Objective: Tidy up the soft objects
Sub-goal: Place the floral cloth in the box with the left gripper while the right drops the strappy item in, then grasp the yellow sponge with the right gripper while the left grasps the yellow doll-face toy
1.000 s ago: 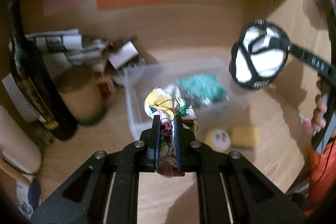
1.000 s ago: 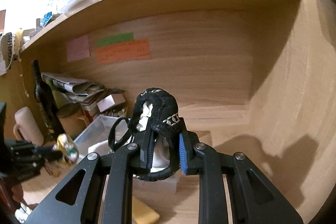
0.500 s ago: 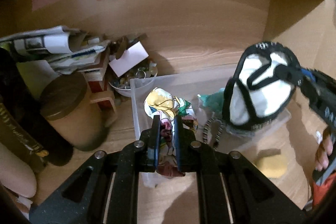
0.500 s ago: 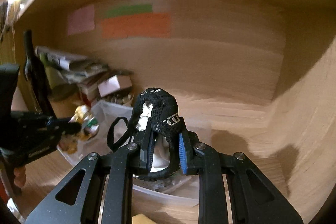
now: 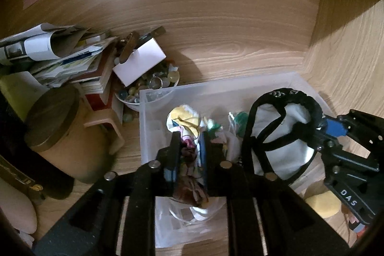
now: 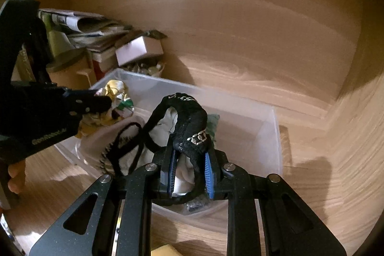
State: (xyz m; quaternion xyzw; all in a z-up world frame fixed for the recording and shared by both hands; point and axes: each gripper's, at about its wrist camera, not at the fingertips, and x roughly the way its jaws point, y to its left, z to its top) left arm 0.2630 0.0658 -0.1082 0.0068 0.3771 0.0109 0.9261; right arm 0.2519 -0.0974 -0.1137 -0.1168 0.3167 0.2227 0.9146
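My left gripper (image 5: 188,155) is shut on a crumpled colourful cloth (image 5: 184,119) and holds it over the left part of the clear plastic bin (image 5: 216,88). It also shows in the right wrist view (image 6: 105,102) with the cloth (image 6: 115,90). My right gripper (image 6: 189,172) is shut on a black-and-white fabric piece with black straps (image 6: 189,126), held over the bin's (image 6: 273,136) middle; in the left wrist view it (image 5: 314,128) holds the fabric (image 5: 283,136) at the bin's right. A green soft item (image 6: 212,121) lies inside the bin.
A brown round tin (image 5: 55,126), a stack of papers and books (image 5: 60,56), a bowl of small trinkets (image 5: 153,85) and a dark bottle (image 5: 14,160) crowd the left. A yellow sponge (image 5: 324,203) lies right of the bin. Wooden walls close the back and right.
Both grippers have moved forward and down toward the bin, each still holding its item. The bin now lies directly under both.
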